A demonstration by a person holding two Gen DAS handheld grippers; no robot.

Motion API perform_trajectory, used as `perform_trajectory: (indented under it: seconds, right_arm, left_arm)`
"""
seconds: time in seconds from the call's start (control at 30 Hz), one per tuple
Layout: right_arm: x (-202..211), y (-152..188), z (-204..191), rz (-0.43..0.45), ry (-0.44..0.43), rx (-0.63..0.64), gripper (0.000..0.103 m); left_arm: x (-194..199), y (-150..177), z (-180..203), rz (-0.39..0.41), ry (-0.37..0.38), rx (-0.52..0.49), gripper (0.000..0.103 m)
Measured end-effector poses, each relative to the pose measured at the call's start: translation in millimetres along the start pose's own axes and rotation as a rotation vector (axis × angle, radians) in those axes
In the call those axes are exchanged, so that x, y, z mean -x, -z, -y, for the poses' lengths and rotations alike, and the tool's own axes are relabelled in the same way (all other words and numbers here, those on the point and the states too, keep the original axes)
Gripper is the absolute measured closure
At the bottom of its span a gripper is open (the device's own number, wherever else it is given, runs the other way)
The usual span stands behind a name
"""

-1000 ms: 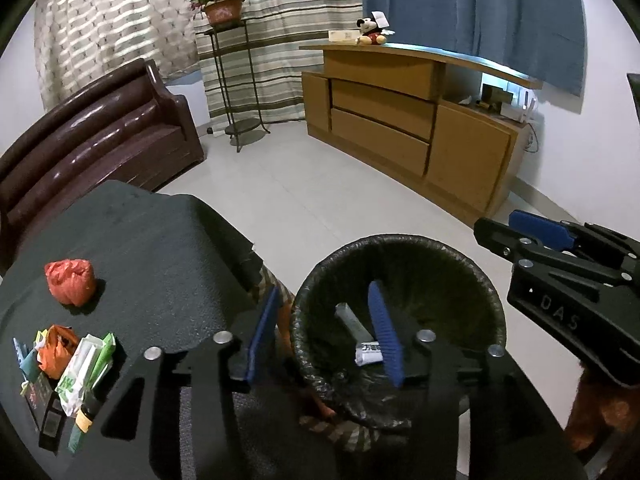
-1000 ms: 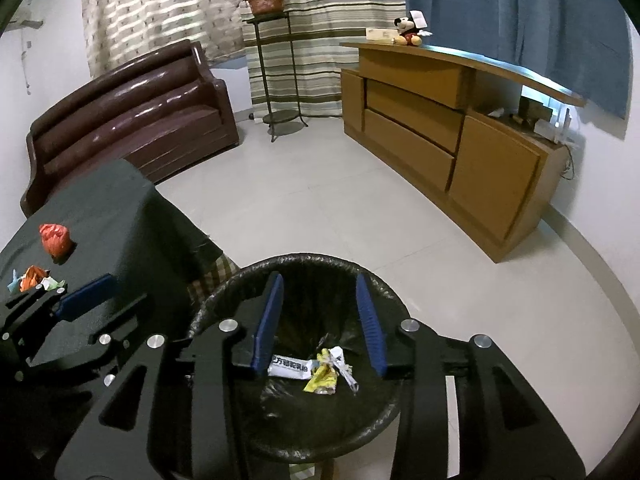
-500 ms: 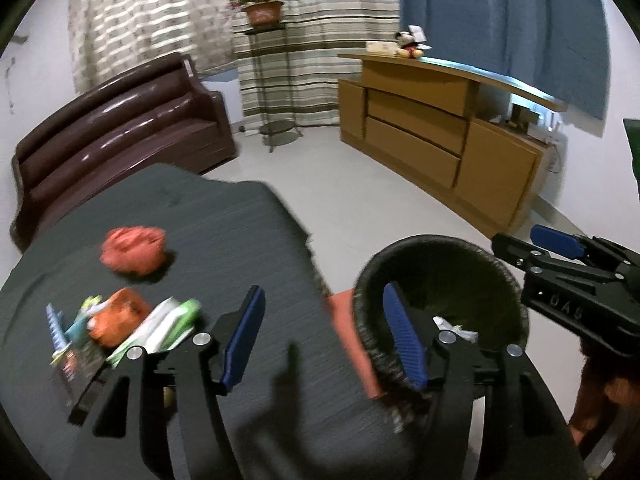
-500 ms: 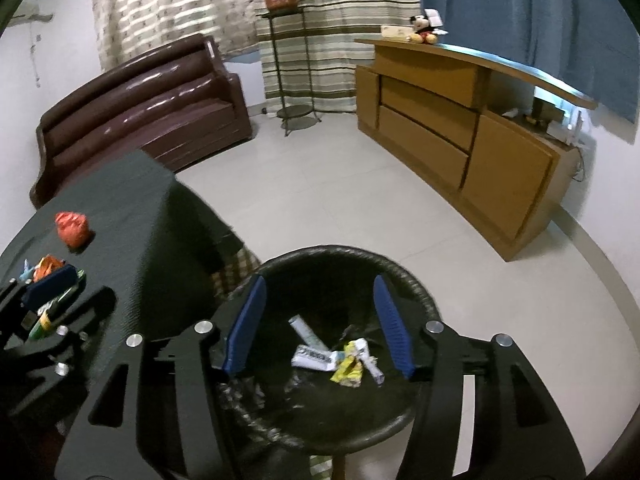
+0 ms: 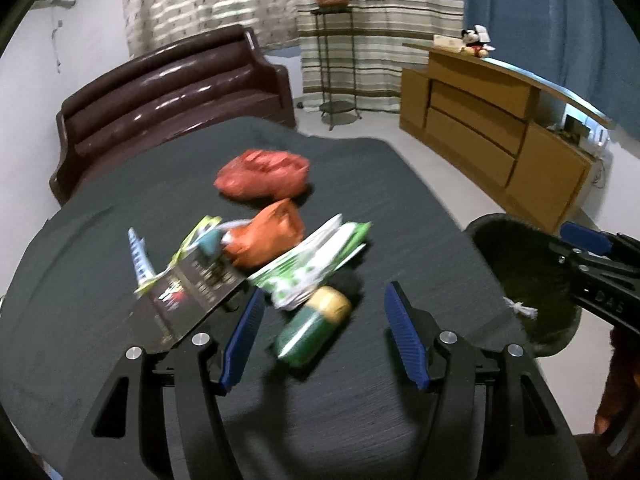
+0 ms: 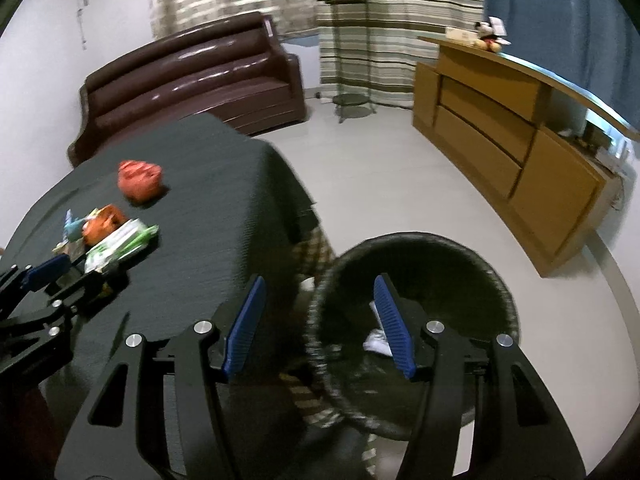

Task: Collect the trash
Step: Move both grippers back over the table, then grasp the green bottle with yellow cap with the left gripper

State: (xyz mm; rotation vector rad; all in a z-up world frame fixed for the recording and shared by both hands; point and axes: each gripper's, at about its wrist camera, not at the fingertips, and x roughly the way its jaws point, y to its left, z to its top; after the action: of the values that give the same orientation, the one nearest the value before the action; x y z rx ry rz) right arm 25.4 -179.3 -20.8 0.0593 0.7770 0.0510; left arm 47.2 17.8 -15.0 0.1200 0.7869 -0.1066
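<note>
Your left tongs (image 5: 324,336) gape empty over the worktop (image 5: 400,208), straddling a green bottle (image 5: 312,328) lying with its yellow cap pointing away to the right. Your right tongs (image 6: 318,320) hang open above the trash bin (image 6: 496,280).

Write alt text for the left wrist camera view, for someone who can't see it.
The open left gripper hovers over a dark-clothed table, its blue fingers framing a green tube with a yellow cap at the near edge of a litter pile: green-white packets, orange wrapper, red crumpled bag. The black trash bin and right gripper sit at right.
</note>
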Motion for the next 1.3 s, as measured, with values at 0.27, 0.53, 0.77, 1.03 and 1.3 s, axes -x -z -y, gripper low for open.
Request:
perform_trajectory:
  seconds: [0.27, 0.53, 0.77, 1.03, 1.3]
  right_arm:
    - [-7, 4, -23, -0.029, -0.041, 0.027, 0.048]
    - [-13, 7, -29, -0.05, -0.056, 0.029, 0.048]
    - [-18, 9, -32, -0.062, -0.062, 0.029, 0.048]
    - [-18, 10, -36, -0.06, -0.067, 0.039, 0.048]
    - [-14, 12, -47, -0.052, -0.084, 0.06, 0.048]
  left_arm:
    - [-11, 6, -15, -0.046, 0.028, 0.016, 0.042]
    - [-22, 8, -10, -0.088, 0.066, -0.011, 0.063]
    - [-21, 12, -3, -0.076, 0.073, -0.05, 0.079]
    - [-9, 16, -3, -0.058, 0.091, -0.051, 0.079]
    - [6, 20, -6, -0.046, 0.087, -0.05, 0.079]
